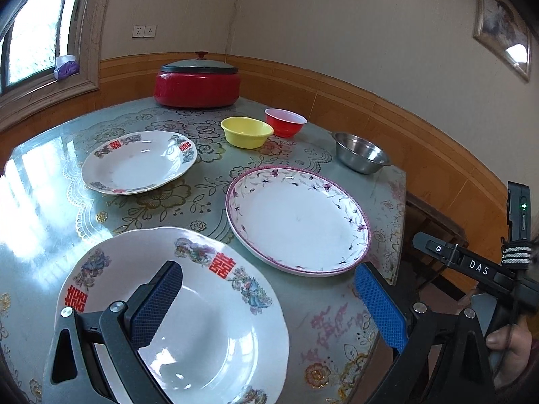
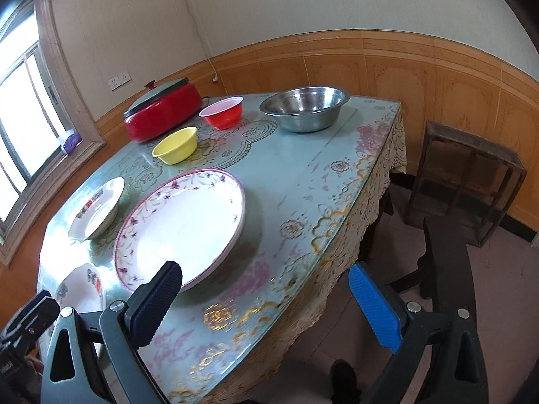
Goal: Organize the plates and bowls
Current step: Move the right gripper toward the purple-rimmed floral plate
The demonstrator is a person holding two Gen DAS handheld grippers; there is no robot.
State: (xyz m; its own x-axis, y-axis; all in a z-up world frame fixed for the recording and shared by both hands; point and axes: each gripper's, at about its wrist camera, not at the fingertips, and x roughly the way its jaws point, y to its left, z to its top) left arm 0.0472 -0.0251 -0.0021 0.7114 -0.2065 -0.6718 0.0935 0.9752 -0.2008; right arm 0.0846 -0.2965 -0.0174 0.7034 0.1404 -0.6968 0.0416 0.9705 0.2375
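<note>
Three plates lie on the table: a near white plate with red characters (image 1: 209,330), a far one like it (image 1: 138,163), and a big purple-flowered plate (image 1: 298,220) (image 2: 182,225). A yellow bowl (image 1: 247,131) (image 2: 176,144), a red bowl (image 1: 285,122) (image 2: 223,111) and a steel bowl (image 1: 362,151) (image 2: 305,107) stand at the back. My left gripper (image 1: 269,303) is open above the near plate's right part, empty. My right gripper (image 2: 266,303) is open and empty over the table's near edge, beside the flowered plate.
A red lidded pot (image 1: 197,82) (image 2: 163,109) stands at the table's far corner. A dark wooden stool (image 2: 465,181) stands on the floor right of the table. The right gripper's body (image 1: 471,262) shows at the left wrist view's right edge.
</note>
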